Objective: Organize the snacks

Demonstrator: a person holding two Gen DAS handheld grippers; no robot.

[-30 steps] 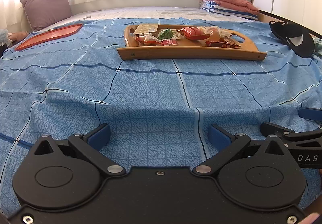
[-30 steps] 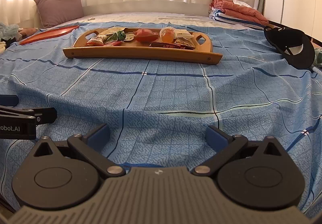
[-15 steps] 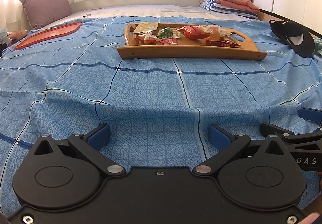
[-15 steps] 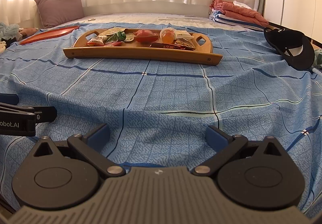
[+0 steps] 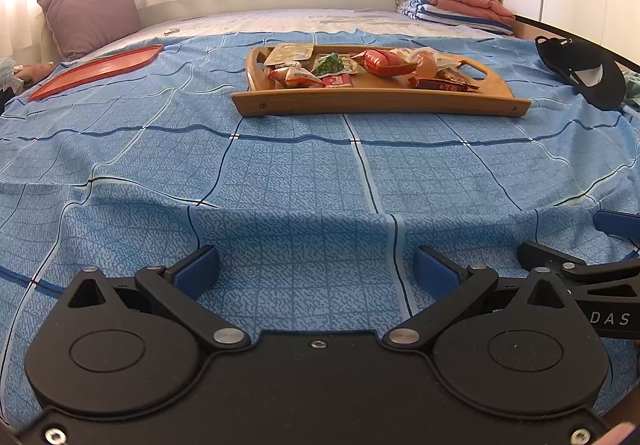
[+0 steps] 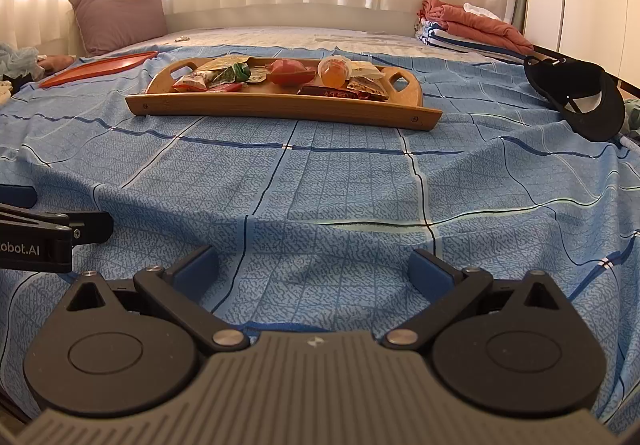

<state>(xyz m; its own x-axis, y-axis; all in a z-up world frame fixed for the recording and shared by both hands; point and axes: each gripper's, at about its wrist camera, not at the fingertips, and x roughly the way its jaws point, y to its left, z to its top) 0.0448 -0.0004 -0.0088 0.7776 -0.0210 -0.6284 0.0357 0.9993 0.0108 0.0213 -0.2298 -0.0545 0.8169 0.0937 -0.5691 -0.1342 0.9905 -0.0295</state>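
Observation:
A wooden tray [image 5: 380,103] [image 6: 280,107] with two handles lies on the blue checked bedspread, well ahead of both grippers. It holds several snack packets: a red pouch [image 5: 382,63] [image 6: 290,72], a green packet [image 5: 330,65] [image 6: 234,73], an orange jelly cup [image 6: 335,71] and a dark red bar [image 5: 442,84] [image 6: 334,93]. My left gripper [image 5: 316,269] is open and holds nothing, low over the spread near the front. Beside it my right gripper [image 6: 314,267] is open too, with nothing between its blue pads.
An empty red tray [image 5: 96,71] [image 6: 100,67] lies far left by a mauve pillow [image 5: 92,13]. A black cap [image 5: 584,73] [image 6: 580,99] rests at the right. Folded clothes [image 5: 452,3] are stacked at the back right. Bare bedspread [image 5: 304,173] stretches between grippers and wooden tray.
Both views have crept slightly; the tray sits marginally lower in the frames. Both grippers stay open.

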